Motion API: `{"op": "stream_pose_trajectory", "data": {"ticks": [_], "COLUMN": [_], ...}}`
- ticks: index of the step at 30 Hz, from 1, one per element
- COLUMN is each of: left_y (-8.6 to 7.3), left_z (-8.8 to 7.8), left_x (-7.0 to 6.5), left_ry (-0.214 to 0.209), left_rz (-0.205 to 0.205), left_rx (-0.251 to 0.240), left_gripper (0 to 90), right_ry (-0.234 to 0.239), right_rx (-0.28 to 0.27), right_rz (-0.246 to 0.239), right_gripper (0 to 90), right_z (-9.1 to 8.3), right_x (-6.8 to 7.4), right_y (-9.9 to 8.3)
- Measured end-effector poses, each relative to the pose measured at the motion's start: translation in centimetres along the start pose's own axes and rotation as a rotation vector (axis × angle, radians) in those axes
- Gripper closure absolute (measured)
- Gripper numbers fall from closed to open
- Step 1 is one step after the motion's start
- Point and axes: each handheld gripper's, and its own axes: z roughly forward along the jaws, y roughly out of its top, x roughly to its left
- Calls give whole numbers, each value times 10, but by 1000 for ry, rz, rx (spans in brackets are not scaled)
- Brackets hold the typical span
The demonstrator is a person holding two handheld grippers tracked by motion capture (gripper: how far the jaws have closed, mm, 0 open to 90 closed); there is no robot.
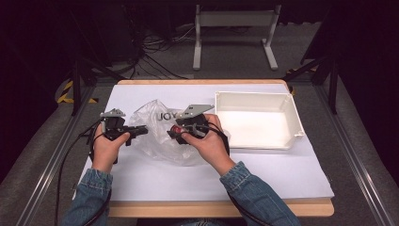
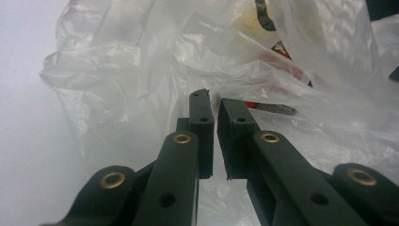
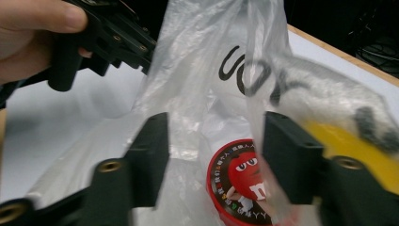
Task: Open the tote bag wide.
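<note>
A clear plastic bag [image 1: 155, 146] with black letters lies crumpled on the white sheet between my two grippers. Inside it sits a round red candy tin [image 3: 240, 188] with a cartoon face, and beside that a yellow and white item [image 3: 339, 136]. My left gripper [image 1: 141, 129] is at the bag's left edge, its jaws [image 2: 215, 113] nearly together with a fold of the film [image 2: 131, 70] pinched between them. My right gripper [image 1: 178, 131] reaches in from the right. Its jaws [image 3: 221, 160] stand apart on either side of the tin, with bag film [image 3: 197, 84] draped between them.
A white plastic bin [image 1: 296, 117] stands at the right of the table, close to my right hand. A white sheet [image 1: 263, 174] covers the wooden tabletop [image 1: 211, 207]. Cables trail from the left gripper off the table's left side.
</note>
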Motion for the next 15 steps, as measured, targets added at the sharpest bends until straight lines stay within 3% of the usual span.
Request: {"op": "stream_pose_trajectory", "data": {"ticks": [3, 8, 15], "left_y": [-1, -3, -6], "left_z": [1, 4, 9], "left_x": [1, 4, 8], "left_ry": [-3, 4, 2], "left_rz": [-4, -2, -17], "left_rx": [14, 40, 71], "left_gripper": [856, 860, 861], "right_ry": [-25, -45, -85], "right_rx": [-1, 15, 28], "right_rz": [9, 57, 99], "right_gripper": [231, 80, 42], "right_z": [9, 19, 24], "right_x": [-4, -14, -22], "right_y": [-5, -17, -30]}}
